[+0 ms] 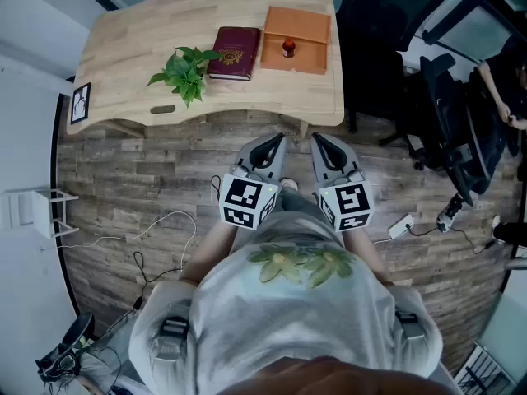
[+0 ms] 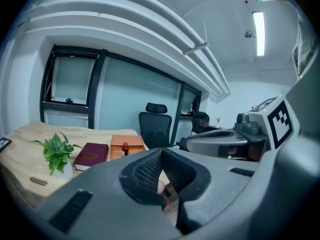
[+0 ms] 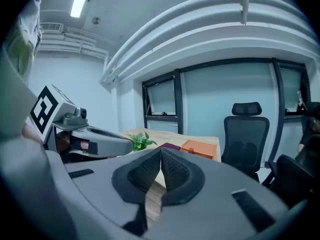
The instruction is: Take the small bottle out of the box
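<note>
Trouble here would most likely come from the reach. Both tongs hang close to the person's body, well apart from the tabletop (image 1: 132, 39), and both are pressed together with nothing between the tips: the left tongs (image 1: 272, 141) and the right tongs (image 1: 323, 141) each show their ribbed pads meeting in their own gripper view. If either pair arrives at the box (image 1: 306, 25) without spreading first, I judge the tips would nudge the small bottle (image 1: 289, 48) instead of straddling it, and a thing so slim would probably tip against the box wall or roll inside.

The shallow orange box could also slide on the smooth wood if a jaw catches its rim. The dark red book (image 1: 235, 53) lies just beside the box on its left, with the potted plant (image 1: 185, 72) further left, so a wide sweep from that side risks brushing them.

The bottle stands inside the box near its front edge. It is upright with its red cap on top, so its long axis runs straight up from the box floor.
</note>
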`<state>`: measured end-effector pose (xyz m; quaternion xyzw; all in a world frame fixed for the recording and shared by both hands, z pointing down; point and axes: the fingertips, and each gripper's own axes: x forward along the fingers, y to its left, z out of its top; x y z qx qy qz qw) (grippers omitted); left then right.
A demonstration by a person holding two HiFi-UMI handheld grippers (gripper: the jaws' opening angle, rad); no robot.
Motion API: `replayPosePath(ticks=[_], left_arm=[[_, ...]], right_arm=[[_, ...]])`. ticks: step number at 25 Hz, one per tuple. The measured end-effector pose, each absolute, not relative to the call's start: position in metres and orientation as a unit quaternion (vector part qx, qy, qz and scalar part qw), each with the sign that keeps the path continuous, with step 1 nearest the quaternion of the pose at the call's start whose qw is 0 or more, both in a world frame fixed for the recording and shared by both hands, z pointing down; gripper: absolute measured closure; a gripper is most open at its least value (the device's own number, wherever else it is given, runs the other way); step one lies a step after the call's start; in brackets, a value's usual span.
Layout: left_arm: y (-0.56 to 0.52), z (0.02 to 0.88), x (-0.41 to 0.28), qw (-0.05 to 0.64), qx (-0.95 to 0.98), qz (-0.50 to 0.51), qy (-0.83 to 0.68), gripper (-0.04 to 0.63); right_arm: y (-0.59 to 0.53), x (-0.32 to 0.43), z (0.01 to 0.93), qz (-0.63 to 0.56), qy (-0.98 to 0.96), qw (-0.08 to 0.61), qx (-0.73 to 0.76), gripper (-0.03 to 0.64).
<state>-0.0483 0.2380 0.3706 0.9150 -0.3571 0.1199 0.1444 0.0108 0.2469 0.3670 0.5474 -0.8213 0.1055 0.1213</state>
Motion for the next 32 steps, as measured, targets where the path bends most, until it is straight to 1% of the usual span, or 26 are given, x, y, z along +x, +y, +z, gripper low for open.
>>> replayPosePath(ticks=[11, 19, 32], left_arm=[[0.241, 0.375, -0.087, 0.143, 0.919, 0.120, -0.347, 0.588], [0.231, 0.386, -0.100, 0.149, 0.920, 0.113, -0.343, 0.588], [0.139, 0.378, -0.090, 0.142, 0.914, 0.105, -0.366, 0.588]], right_arm=[[0.255, -0.028, 0.366, 0.100, -0.820, 0.130, 0.549, 0.607], [0.242, -0.033, 0.366, 0.084, -0.813, 0.128, 0.562, 0.606], [0.139, -0.007, 0.360, 0.052, -0.824, 0.141, 0.546, 0.606]])
